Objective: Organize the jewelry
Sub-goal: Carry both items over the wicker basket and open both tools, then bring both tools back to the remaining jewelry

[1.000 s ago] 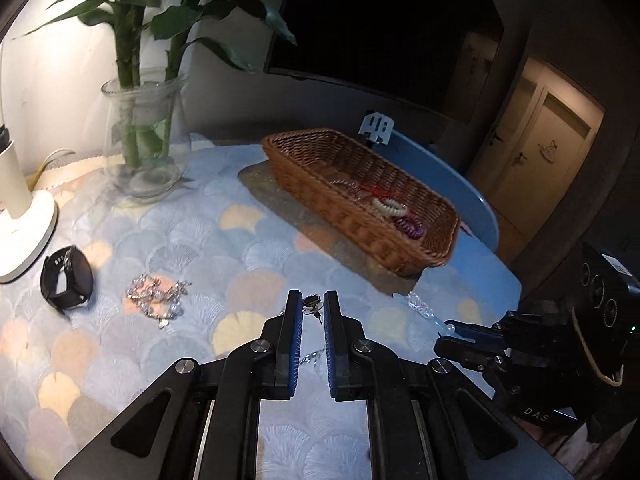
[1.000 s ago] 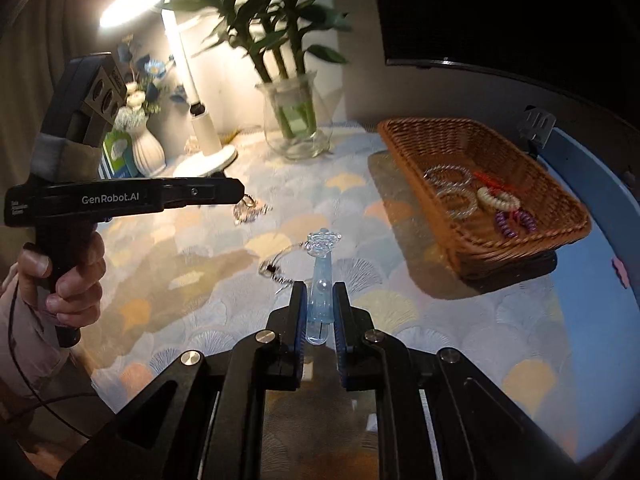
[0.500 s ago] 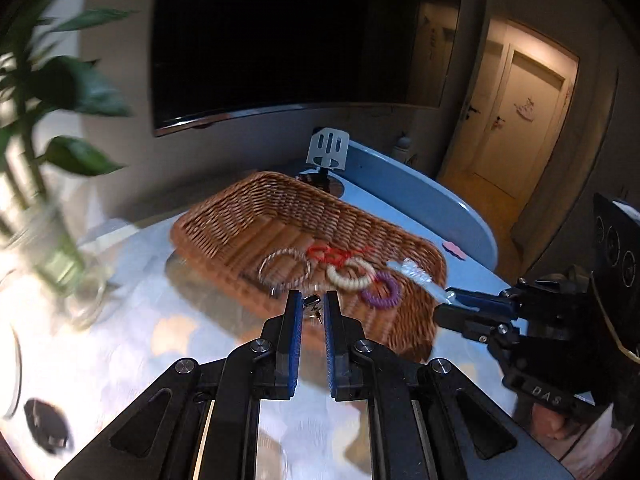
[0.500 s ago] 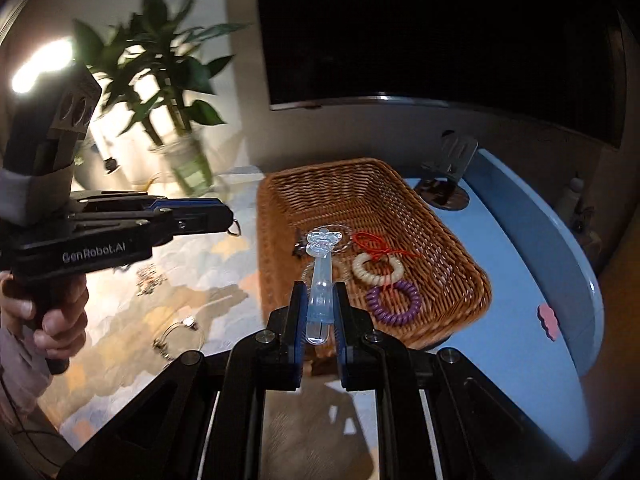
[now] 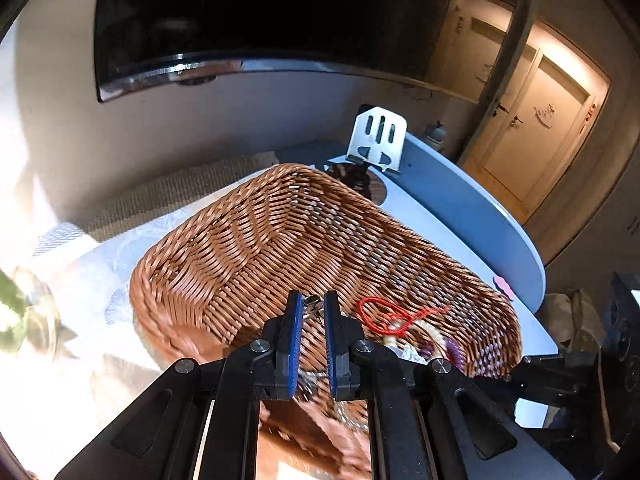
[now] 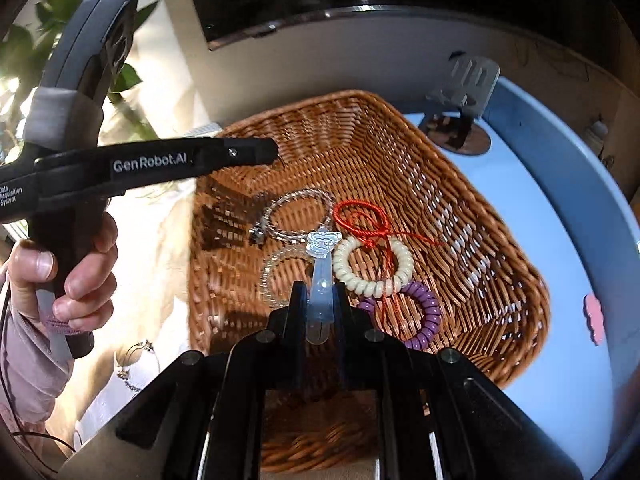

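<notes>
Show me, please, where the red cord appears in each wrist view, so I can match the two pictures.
Left wrist: the red cord lies in the wicker basket, just right of the fingertips.
Right wrist: the red cord lies mid-basket, above the cream coil bracelet.
Shared landmark: the metal phone stand beyond the basket.

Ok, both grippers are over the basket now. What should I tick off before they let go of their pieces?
1. Right gripper shut on the clear hair clip: ok.
2. Left gripper shut on a small metal piece: ok, though what the piece is cannot be told.
3. Clip over the inside of the wicker basket: ok.
4. Left piece over the basket floor, not the rim: ok, as far as the left wrist view shows.
5. Drop spot free of the cream coil bracelet and red cord: not ok, the clip's tip overlaps them.
6. Height above the basket: cannot tell.
</notes>
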A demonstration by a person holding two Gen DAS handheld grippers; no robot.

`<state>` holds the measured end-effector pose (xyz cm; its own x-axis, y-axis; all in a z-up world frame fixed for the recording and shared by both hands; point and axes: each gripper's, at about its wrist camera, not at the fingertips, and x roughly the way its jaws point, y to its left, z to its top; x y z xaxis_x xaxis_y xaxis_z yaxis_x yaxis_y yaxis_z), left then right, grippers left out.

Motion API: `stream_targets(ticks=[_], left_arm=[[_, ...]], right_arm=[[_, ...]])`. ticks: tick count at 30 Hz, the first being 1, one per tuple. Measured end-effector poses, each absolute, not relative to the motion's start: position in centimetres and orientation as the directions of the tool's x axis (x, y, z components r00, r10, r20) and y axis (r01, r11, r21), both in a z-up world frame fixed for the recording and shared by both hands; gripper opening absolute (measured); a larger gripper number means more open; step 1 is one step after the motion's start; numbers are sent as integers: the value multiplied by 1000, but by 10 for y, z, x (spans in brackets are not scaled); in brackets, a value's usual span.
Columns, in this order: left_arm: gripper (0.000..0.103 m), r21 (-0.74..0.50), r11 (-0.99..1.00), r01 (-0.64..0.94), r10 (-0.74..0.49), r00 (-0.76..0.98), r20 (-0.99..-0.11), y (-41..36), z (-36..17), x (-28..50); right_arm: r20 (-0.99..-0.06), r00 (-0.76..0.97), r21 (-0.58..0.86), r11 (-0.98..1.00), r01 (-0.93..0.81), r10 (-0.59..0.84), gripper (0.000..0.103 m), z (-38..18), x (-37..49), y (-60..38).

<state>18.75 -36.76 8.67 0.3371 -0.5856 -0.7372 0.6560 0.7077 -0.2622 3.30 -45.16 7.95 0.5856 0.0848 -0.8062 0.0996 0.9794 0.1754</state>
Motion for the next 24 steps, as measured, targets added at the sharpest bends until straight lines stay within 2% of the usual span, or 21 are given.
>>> stream_targets(ticks=[8,11,14,16,18,20,24], left_arm=[[11,-294,715,634,-583,309,-751,-371,71,207],[13,-315,724,613,-572,279,-771,-369,67,213],[16,-348,722,597,-591,272,-760,-359,71,211],[23,-352,720,598,-595,271,-757,-351,77,206],[38,-344,721,602,-596,285,-751,-342,85,199],[50,-327,729,601,-591,312,-743,-331,93,188],[53,-325,720,613,-597,309,-740,-302,104,161]], right_arm=[[-825,560,175,978,117,81,15,69,42,-453],[-829,558,142,978,150,35,15,70,45,-450],[-810,586,148,977,156,29,15,79,38,-449],[-792,608,174,973,150,48,17,85,33,-449],[-781,623,180,971,155,45,27,91,29,-449],[-769,638,187,970,157,45,30,98,23,-446],[-731,679,205,971,124,68,31,117,5,-434]])
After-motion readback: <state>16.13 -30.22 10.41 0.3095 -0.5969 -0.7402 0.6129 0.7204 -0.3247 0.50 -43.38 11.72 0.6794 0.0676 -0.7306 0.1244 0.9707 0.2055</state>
